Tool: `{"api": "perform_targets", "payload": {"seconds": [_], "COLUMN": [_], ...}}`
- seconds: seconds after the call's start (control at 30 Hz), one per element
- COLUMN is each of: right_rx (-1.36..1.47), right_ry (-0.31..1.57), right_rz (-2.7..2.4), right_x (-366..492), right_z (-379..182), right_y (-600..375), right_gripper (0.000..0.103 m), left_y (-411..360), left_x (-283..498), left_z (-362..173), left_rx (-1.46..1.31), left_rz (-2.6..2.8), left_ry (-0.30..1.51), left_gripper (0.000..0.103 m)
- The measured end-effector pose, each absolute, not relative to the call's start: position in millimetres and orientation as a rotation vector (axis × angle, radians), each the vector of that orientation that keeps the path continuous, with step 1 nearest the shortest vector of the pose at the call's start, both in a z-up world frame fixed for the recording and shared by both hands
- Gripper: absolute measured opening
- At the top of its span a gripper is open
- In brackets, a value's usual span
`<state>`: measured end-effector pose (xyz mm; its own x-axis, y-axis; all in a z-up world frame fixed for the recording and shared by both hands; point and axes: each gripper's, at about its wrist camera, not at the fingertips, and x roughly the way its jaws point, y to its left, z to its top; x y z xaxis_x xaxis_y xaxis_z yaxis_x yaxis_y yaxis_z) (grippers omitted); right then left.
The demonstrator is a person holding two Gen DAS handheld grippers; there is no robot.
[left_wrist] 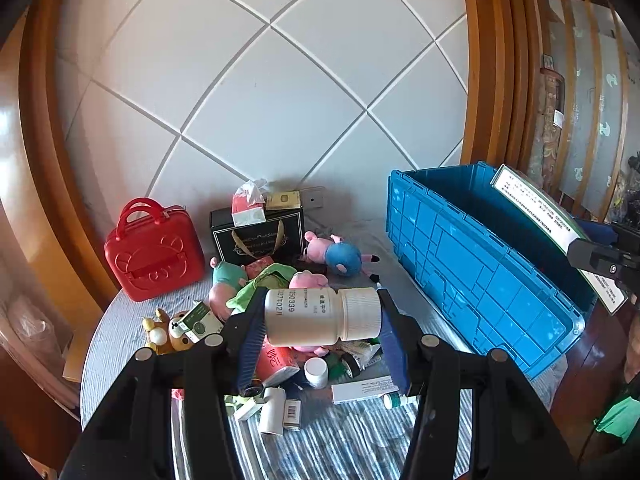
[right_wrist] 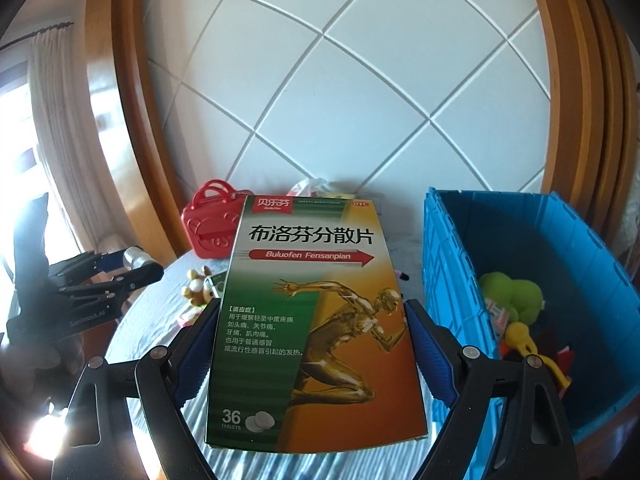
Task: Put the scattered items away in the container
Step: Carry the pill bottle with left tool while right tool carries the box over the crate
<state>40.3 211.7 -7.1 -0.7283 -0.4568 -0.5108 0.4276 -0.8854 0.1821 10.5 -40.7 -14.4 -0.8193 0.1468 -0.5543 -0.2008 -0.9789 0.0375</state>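
Observation:
My left gripper (left_wrist: 320,320) is shut on a white pill bottle (left_wrist: 320,316), held sideways above a pile of scattered items (left_wrist: 288,368) on the striped cloth. The blue crate (left_wrist: 480,264) stands to its right. My right gripper (right_wrist: 312,340) is shut on a green-and-orange medicine box (right_wrist: 312,320), held up left of the blue crate (right_wrist: 452,280). A green plush (right_wrist: 512,296) and a yellow toy (right_wrist: 524,344) lie inside the crate. The right gripper with its box shows at the right edge of the left wrist view (left_wrist: 560,232), over the crate.
A red case (left_wrist: 154,248), a black gift bag (left_wrist: 260,236) with a tissue pack (left_wrist: 248,204), pig plushes (left_wrist: 336,252), a bear toy (left_wrist: 176,330), small boxes and bottles (left_wrist: 316,372) lie on the table (left_wrist: 360,448). A padded wall stands behind.

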Motion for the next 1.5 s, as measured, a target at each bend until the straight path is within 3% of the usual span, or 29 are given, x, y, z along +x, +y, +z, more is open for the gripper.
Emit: {"api": "perform_targets", "payload": {"seconds": [1.5], "right_rx": [0.810], "right_ry": [-0.268], "right_rz": [-2.788], "right_x": [-32.4], "right_z": [-14.2], "right_y": [412.7], "right_gripper": [0.087], "left_y": [198.3], "left_x": [-100.6], "left_z": [3.0], "left_rx": [-0.729], "left_rz": [2.531], "left_ry": [0.325], "left_gripper": [0.051]}}
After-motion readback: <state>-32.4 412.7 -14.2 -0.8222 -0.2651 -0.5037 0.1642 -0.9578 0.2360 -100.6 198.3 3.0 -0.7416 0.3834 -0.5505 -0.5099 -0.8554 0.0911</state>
